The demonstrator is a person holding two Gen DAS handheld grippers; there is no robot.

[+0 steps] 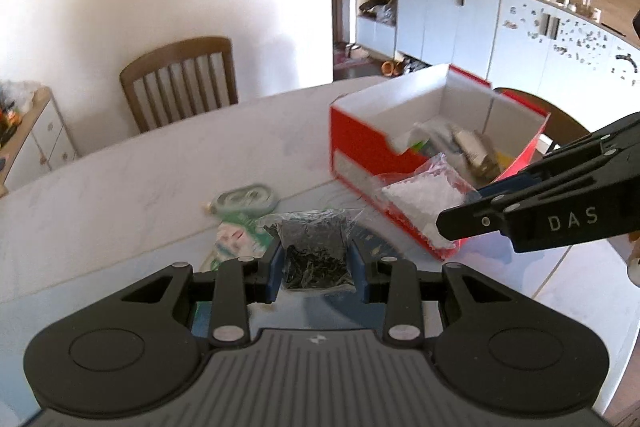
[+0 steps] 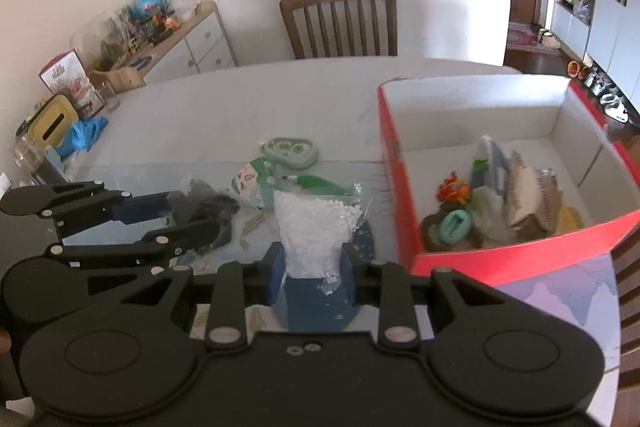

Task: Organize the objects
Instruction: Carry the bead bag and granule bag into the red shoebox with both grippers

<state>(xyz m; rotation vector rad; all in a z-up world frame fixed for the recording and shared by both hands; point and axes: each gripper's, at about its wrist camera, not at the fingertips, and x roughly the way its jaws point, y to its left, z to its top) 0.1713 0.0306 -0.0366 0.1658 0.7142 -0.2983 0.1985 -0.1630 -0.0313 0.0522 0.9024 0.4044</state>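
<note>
My left gripper (image 1: 316, 263) is shut on a clear bag of black bits (image 1: 314, 247) and holds it above the table. It also shows in the right wrist view (image 2: 200, 211). My right gripper (image 2: 312, 259) is shut on a clear bag of white beads (image 2: 314, 231), held just left of the red box (image 2: 404, 211). In the left wrist view the white bag (image 1: 420, 203) hangs in front of the red box (image 1: 360, 147). The box holds several small items (image 2: 500, 203).
A green oval case (image 2: 290, 151) and green-white packets (image 2: 260, 183) lie on the white table (image 2: 200, 107). A wooden chair (image 2: 340, 23) stands at the far side. A tissue box (image 2: 54, 123) and blue cloth (image 2: 84, 135) sit at the left edge.
</note>
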